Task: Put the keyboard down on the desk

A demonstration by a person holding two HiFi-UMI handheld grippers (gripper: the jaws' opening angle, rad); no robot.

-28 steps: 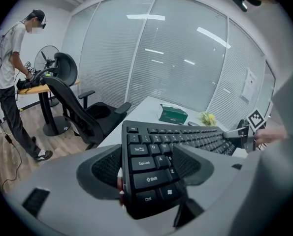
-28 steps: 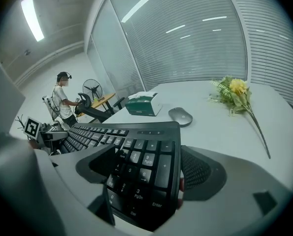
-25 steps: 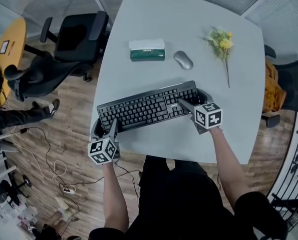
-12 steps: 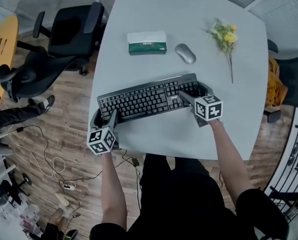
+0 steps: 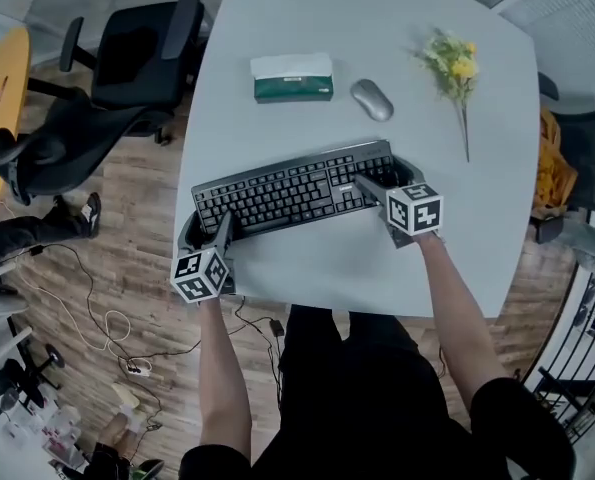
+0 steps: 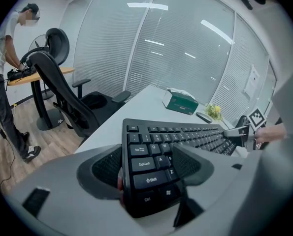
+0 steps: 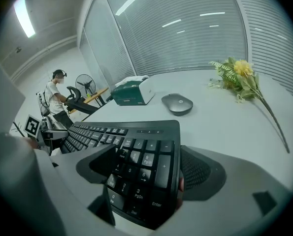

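Observation:
A black keyboard [image 5: 292, 190] lies level across the near part of the pale grey desk [image 5: 377, 8], its left end close to the desk's left edge. My left gripper [image 5: 215, 230] is shut on its left end; in the left gripper view the jaws clamp the keyboard [image 6: 185, 136] by the Shift and Ctrl keys, left gripper [image 6: 146, 168]. My right gripper [image 5: 375, 183] is shut on the number-pad end, and the right gripper view shows the keyboard [image 7: 131, 141] between the jaws, right gripper [image 7: 146, 167]. Whether the keyboard touches the desk cannot be told.
Behind the keyboard are a green and white tissue box [image 5: 292, 76], a grey mouse [image 5: 372, 99] and a sprig of yellow flowers [image 5: 455, 68]. Black office chairs [image 5: 137, 53] stand left of the desk. A person [image 6: 3, 82] stands at a far table.
Both grippers stay shut on the keyboard's ends. The keyboard keeps about the same place relative to the tissue box; only the head view has shifted a little.

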